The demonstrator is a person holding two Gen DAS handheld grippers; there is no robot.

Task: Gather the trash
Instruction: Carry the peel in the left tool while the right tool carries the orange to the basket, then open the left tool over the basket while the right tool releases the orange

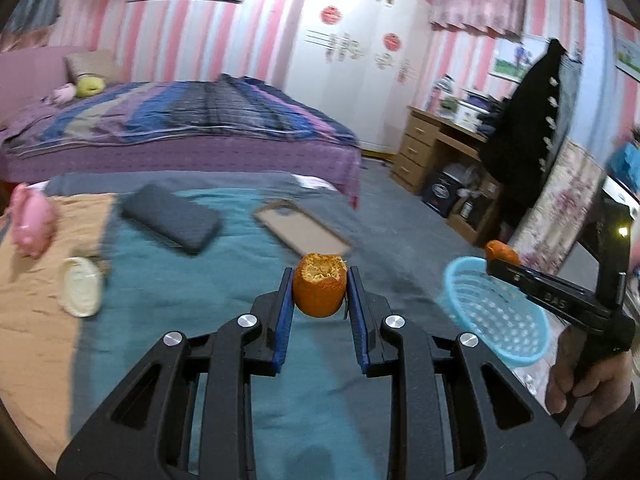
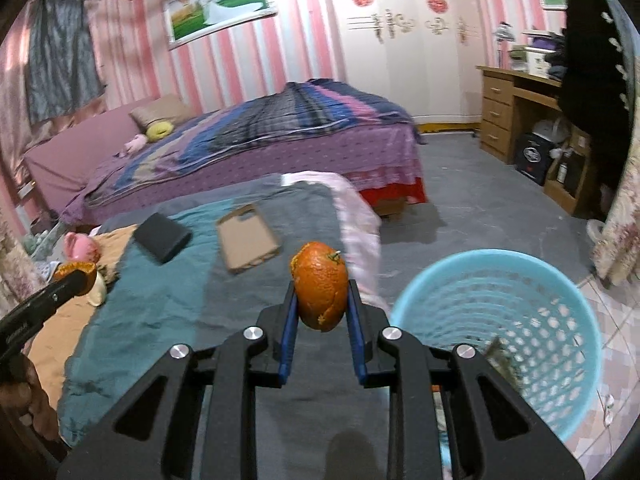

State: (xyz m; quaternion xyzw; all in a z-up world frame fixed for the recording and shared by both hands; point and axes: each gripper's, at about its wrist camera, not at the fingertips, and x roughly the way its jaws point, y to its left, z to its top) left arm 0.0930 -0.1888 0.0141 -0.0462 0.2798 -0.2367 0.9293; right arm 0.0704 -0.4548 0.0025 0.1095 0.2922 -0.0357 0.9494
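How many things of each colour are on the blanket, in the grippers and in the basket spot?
Orange: 2, the left peel and the right peel
Pink: 1, pig
Blue: 1, basket
Dark grey: 1, case
Tan: 1, phone cover
Cream: 1, shell
Total: 7

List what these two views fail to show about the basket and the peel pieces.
- Blue basket contents: right wrist view, bottom hidden behind the right tongs; one blurred scrap inside, unidentifiable.
- Basket in left wrist view: blurred, partly covered by the other tool.
- Orange peel underside: hidden between the left tongs.
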